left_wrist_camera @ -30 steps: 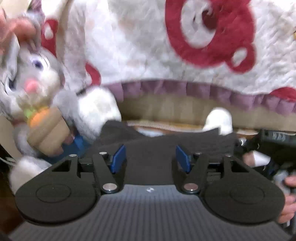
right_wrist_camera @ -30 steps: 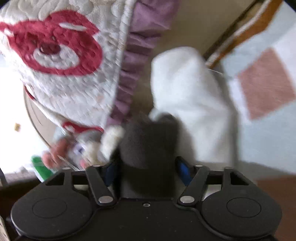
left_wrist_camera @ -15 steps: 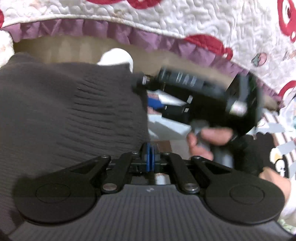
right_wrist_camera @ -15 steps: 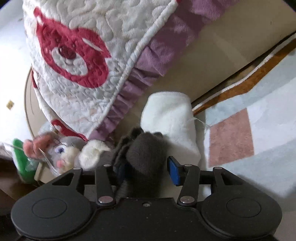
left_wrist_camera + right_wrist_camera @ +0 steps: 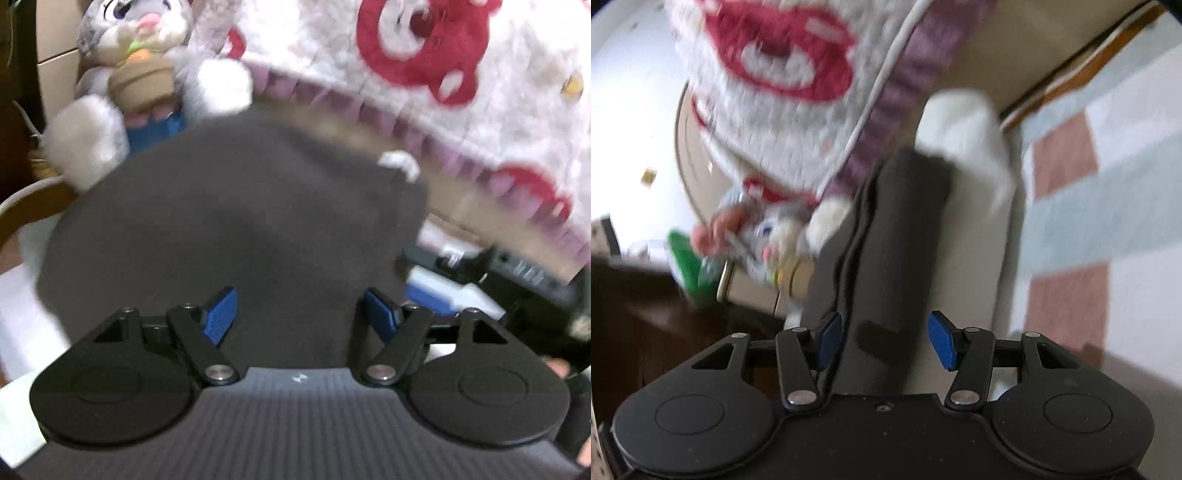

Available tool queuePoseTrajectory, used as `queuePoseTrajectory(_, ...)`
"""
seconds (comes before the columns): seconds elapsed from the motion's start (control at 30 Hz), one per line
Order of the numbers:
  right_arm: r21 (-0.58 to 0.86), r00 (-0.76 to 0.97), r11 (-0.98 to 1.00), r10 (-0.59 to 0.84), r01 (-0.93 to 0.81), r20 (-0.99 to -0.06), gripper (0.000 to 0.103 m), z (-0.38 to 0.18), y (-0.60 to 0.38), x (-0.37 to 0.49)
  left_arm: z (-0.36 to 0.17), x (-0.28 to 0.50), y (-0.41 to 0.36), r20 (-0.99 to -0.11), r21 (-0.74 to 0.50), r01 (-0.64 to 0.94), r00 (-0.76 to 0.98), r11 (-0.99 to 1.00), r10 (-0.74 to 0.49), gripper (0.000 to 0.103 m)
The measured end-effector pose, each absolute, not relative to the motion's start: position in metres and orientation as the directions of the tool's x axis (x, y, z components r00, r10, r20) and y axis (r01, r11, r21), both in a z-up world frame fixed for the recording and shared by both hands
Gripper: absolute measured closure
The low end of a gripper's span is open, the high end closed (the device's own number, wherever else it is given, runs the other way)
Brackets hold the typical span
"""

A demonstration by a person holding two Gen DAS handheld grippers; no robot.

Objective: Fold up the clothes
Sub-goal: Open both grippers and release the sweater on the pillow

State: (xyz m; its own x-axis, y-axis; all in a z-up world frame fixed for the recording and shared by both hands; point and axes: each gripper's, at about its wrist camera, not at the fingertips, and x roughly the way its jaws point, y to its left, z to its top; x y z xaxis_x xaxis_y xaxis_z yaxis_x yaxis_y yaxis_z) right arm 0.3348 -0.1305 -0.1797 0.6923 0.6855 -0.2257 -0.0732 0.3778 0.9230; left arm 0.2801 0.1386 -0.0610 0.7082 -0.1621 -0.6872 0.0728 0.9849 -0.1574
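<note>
A dark grey folded garment lies flat and fills the middle of the left wrist view. My left gripper hovers over its near edge; its jaws are opening and the blue pads stand wide apart, pressing on nothing. In the right wrist view the same garment runs away as a thick folded strip. It passes between the pads of my right gripper, whose jaws are opening. The right pad stands clear of the cloth. A white folded cloth lies behind the dark one.
A plush rabbit holding a pot sits at the garment's far left corner, also visible as the rabbit. A white quilt with red bears hangs behind. A patterned rug lies to the right. The other gripper's body is at right.
My left gripper went from shut to wide open and swung back left toward the rabbit. The right jaws widened off the dark garment, which now lies stretched out longer.
</note>
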Motion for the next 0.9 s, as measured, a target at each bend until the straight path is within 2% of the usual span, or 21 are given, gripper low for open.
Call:
queuePoseTrajectory(0.13,0.889,0.629,0.435,0.734,-0.145,-0.257,0.051,-0.172,-0.105,0.308,-0.062,0.260,0.130,-0.717,-0.088,0.095,0.685,0.992,-0.129,0.028)
queuePoseTrajectory(0.27,0.866,0.572,0.458,0.772,-0.200,-0.277,0.066,-0.170,-0.093,0.283,-0.068,0.240,0.115,-0.754,0.002,0.093,0.654,0.996,-0.060,0.028)
queuePoseTrajectory(0.4,0.852,0.506,0.446,0.820,-0.273,-0.267,0.067,-0.161,-0.100,0.257,-0.063,0.215,0.108,-0.786,0.054,0.076,0.619,0.996,-0.005,0.027)
queuePoseTrajectory(0.53,0.769,0.562,0.555,0.763,-0.317,-0.319,0.064,-0.140,-0.127,0.217,-0.045,0.191,0.103,-0.789,0.045,0.052,0.614,0.998,0.003,0.025)
queuePoseTrajectory(0.67,0.605,0.640,0.739,0.624,-0.297,-0.448,0.052,-0.117,-0.146,0.168,-0.034,0.165,0.085,-0.770,0.116,-0.009,0.631,0.993,0.095,0.022)
queuePoseTrajectory(0.7,0.571,0.663,0.766,0.595,-0.296,-0.454,0.052,-0.110,-0.152,0.154,-0.031,0.158,0.079,-0.762,0.136,-0.020,0.637,0.991,0.117,0.020)
queuePoseTrajectory(0.77,0.537,0.709,0.788,0.561,-0.300,-0.428,0.044,-0.102,-0.163,0.129,-0.030,0.144,0.067,-0.751,0.168,-0.028,0.644,0.985,0.147,0.009)
queuePoseTrajectory(0.9,0.413,0.749,0.850,0.499,-0.326,-0.437,0.044,-0.088,-0.158,0.111,-0.033,0.117,0.042,-0.751,0.212,-0.018,0.637,0.977,0.175,0.007)
